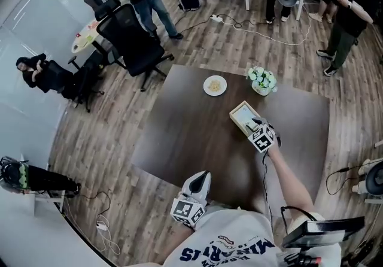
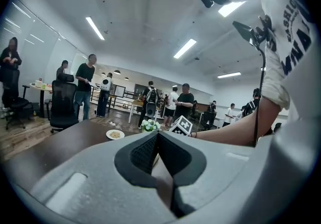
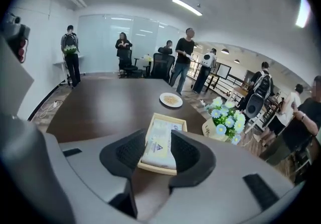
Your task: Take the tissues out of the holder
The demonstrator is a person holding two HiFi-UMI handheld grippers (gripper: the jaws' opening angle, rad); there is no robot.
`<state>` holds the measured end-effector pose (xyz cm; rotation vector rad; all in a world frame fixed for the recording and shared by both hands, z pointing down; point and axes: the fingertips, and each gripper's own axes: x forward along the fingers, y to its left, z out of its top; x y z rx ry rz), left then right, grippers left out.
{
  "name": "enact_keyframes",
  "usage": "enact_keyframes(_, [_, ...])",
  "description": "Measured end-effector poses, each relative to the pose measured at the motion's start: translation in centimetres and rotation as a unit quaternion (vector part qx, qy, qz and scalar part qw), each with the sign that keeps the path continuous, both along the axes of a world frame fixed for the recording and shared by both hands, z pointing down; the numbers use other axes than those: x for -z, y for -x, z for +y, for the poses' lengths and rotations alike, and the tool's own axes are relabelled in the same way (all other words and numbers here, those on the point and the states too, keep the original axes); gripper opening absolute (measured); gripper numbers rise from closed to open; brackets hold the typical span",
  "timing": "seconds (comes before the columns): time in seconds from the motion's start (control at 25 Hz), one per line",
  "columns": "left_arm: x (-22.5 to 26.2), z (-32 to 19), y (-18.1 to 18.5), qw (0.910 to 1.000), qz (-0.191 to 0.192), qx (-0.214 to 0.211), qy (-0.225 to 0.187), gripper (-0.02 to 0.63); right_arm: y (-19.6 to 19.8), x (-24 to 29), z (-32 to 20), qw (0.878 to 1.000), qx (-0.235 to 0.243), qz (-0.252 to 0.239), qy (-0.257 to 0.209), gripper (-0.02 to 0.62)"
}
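— Tissues: status?
— Not removed; lodged in holder, 7 o'clock of flowers. Right gripper spread astride them, nothing pinched. Left gripper pressed together, empty. Grasp and lift outstanding.

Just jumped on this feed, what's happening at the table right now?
A person is working at the dark table with a handheld gripper in each hand. The right gripper reaches over the wooden holder, jaws open and lined up either side of the tissue pack lying in it, not gripping yet. The left gripper is held back near the person's body, jaws together and empty. The tissue pack has not been lifted out.
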<state>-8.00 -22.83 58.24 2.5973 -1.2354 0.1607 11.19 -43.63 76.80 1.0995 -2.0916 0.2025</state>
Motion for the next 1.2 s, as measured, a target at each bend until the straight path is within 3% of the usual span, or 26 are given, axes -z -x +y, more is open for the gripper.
enact_keyframes(0.16, [0.0, 0.1, 1.7, 0.9995, -0.003, 0.028, 0.015, 0.003, -0.2, -5.2, -3.2, 0.998, 0.001, 0.043, 0.055, 0.167])
enact_keyframes(0.36, [-1.0, -0.1, 3.6, 0.9979, -0.007, 0.059, 0.024, 0.003, -0.6, -9.5, -4.7, 0.992, 0.006, 0.084, 0.093, 0.169])
enact_keyframes(0.6, [-1.4, -0.6, 4.7, 0.9968, -0.009, 0.074, 0.028, 0.003, -0.3, -11.2, -4.9, 0.985, 0.008, 0.084, 0.152, 0.127])
enact_keyframes(1.2, [-1.8, -1.0, 4.5, 0.9975, -0.003, 0.066, 0.024, 0.003, -0.1, -11.8, -5.0, 0.983, 0.017, 0.086, 0.159, 0.028])
